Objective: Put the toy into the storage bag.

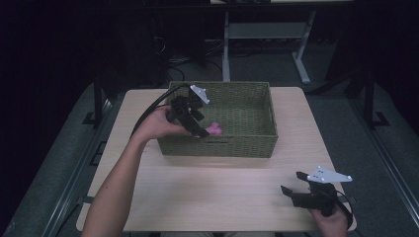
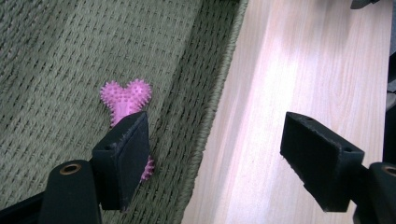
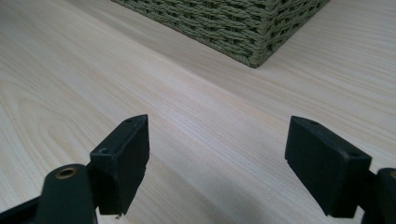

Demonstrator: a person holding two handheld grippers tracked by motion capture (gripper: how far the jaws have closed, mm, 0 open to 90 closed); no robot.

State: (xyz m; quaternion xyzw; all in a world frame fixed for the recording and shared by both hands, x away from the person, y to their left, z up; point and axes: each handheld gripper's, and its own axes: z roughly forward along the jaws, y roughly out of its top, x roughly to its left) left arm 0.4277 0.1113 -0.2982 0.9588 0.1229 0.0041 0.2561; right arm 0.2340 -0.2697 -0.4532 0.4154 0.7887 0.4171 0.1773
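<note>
Pink spiky toy [image 2: 126,100] sits in the basket [image 1: 237,146], both tongs spread, empty; left tongs [image 1: 201,129] next should clear out.

1. High view: dim, room around the desk [image 1: 222,197] near black, only the top lit from above.
2. Left gripper view: bright glare band on the wood, pads slightly soft.
3. Right gripper view: even light, soft shadow under the pads, woven basket [image 3: 243,28] sharp.

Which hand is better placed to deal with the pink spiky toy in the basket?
Left: the left gripper hangs open over the basket beside the pink toy; the right gripper rests far off.
</note>
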